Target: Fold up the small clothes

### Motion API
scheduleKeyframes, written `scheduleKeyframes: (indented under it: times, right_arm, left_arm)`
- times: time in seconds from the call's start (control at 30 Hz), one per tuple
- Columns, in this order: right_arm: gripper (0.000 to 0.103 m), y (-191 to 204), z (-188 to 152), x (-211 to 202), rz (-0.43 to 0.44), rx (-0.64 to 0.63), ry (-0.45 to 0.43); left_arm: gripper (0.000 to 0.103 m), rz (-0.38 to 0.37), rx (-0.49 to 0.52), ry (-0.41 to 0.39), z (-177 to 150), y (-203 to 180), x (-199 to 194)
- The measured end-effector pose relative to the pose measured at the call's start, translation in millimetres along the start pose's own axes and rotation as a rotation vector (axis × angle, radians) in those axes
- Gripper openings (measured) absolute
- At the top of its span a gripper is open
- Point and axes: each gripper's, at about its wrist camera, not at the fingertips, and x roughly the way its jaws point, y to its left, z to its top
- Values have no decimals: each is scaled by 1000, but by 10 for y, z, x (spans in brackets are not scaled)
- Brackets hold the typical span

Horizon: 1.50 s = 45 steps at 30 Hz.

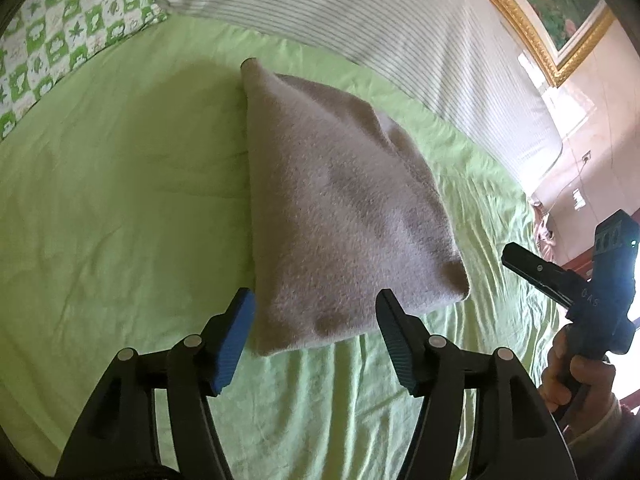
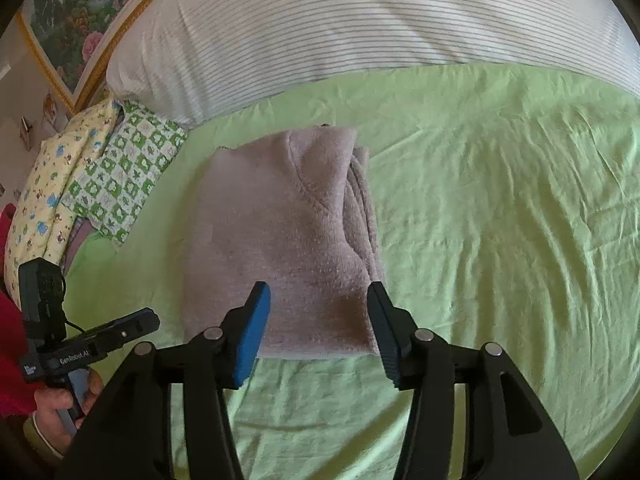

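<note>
1. Folded grey-mauve fleece garment (image 1: 340, 216) lies flat on the green bedsheet (image 1: 120, 200), a compact block several layers thick. It sits out on the open sheet, nearer the head edge of the bed than the foot, just short of the striped white duvet (image 1: 360, 12) bunched along that edge.
2. Right wrist view: a stitched seam curves across the garment's top layer; stacked fold edges show down its right side.
3. Left gripper (image 1: 316, 308): jaws apart, blue pads clear of the cloth. The garment's near edge shows in the gap between them, but neither pad presses on it. Nothing held.
4. Right gripper (image 2: 318, 300): jaws likewise apart, hanging over the garment's near edge, pads not gripping the fleece. Nothing held.
5. Both grippers point downward at the garment from the near side of the bed.
6. The right gripper shows at the right edge of the left wrist view, with the person's right hand (image 1: 568, 372) wrapped on its handle. The left hand (image 2: 64, 400) shows at the lower left of the right wrist view, red sleeve above it.
7. Green-and-white checked pillow (image 1: 68, 36) lies at the head corner of the bed, well apart from the garment. A yellow patterned pillow (image 2: 52, 184) lies touching its side.
8. Gold-framed floral picture (image 1: 552, 12) hangs on the wall behind the duvet.
9. Sheet wrinkled all over, creases heaviest toward the near edge.
</note>
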Motion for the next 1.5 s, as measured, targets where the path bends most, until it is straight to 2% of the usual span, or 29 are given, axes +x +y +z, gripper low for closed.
scheduleKeyframes:
  times: [0.17, 0.3, 0.4, 0.5, 0.57, 0.7, 0.77, 0.9, 0.97, 1.07, 1.17, 1.27, 1.4, 1.5]
  right_arm:
    - [56, 33, 96, 138, -32, -23, -6]
    - [56, 32, 259, 378, -44, -27, -3]
    - [56, 5, 371, 613, -76, -34, 26]
    - [56, -102, 477, 850, -67, -23, 50]
    - [56, -181, 525, 1009, -101, -41, 86]
    - [58, -386, 525, 1214, -81, -54, 149]
    - [60, -484, 541, 1241, -37, -47, 157]
    - [60, -581, 567, 1107, 60, 3, 135]
    - [62, -537, 564, 928, 86, -7, 91]
    - [62, -441, 521, 632, 142, -13, 39]
    - [62, -263, 416, 338, 189, -39, -5]
    - [66, -59, 277, 130, 170, -100, -23]
    - [82, 113, 58, -71, 147, -131, -54]
    - [84, 163, -85, -144, 123, -159, -60]
  left_arm:
    - [67, 13, -29, 2, 150, 22, 140]
    - [67, 70, -44, 9, 297, 43, 296]
    - [67, 109, -81, 0, 424, 92, 396]
    - [67, 140, -129, -1, 539, 163, 496]
    - [67, 157, -151, 5, 571, 186, 563]
    - [68, 195, -169, 22, 548, 162, 701]
    - [68, 210, -172, 11, 554, 123, 702]
    - [69, 230, -150, -33, 524, -31, 578]
    - [75, 234, -127, -51, 485, -109, 493]
    - [77, 210, -89, -65, 398, -204, 366]
    - [77, 219, -39, -72, 253, -315, 215]
    - [84, 262, -8, -89, 97, -395, 69]
    - [86, 353, 9, -108, -157, -428, -42]
    - [86, 338, 13, -112, -319, -403, -114]
